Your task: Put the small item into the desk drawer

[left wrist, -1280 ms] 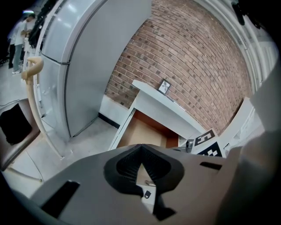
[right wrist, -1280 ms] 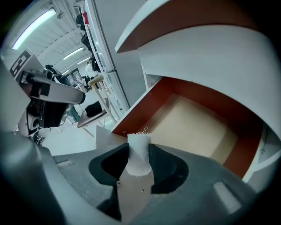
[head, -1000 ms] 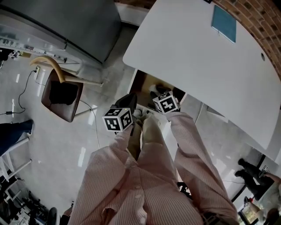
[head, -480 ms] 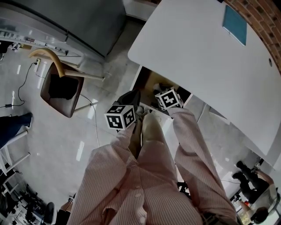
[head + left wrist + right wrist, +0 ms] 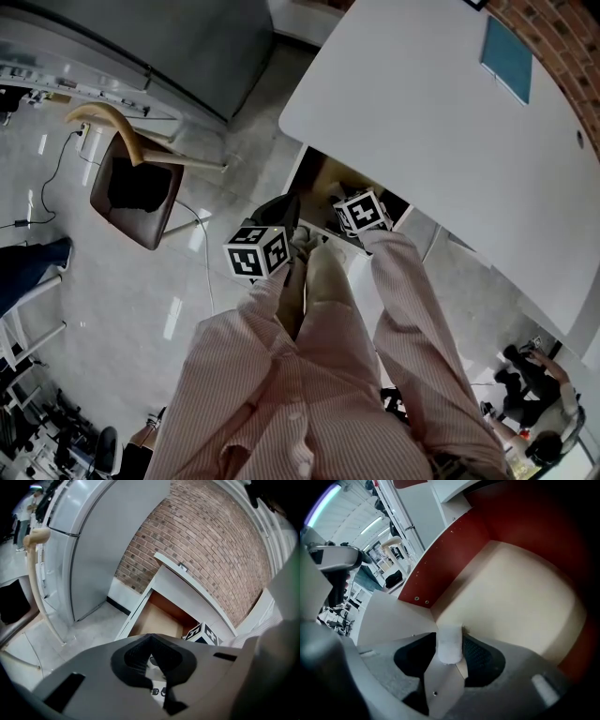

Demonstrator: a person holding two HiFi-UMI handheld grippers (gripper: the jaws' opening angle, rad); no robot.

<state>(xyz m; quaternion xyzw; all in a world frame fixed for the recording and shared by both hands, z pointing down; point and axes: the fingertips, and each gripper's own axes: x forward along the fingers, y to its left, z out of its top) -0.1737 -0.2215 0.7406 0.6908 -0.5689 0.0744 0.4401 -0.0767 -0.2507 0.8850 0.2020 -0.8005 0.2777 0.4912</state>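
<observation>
Two tongs share the job: left tongs [image 5: 151, 658] clench the drawer [image 5: 157, 620] at its front, likely steadying it. Right tongs [image 5: 450, 638], jaws just opening, loosely straddle the item [image 5: 449, 648] by the drawer's corner.

so both arms reach forward and down from the chest in striped sleeves, left arm [image 5: 234, 366] and right arm [image 5: 412, 319] running close side by side. the left tool [image 5: 279, 212] sits a bit nearer the body and angles gently downward, its jaws closed tip to tip with nothing in them. the right tool [image 5: 354, 204] is just beside it and a little further out, tipped down a lot more steeply. its jaws have just been opening and now stand wide, with the small item [image 5: 449, 644] upright between them, and the pads don't look like they're squeezing it
</observation>
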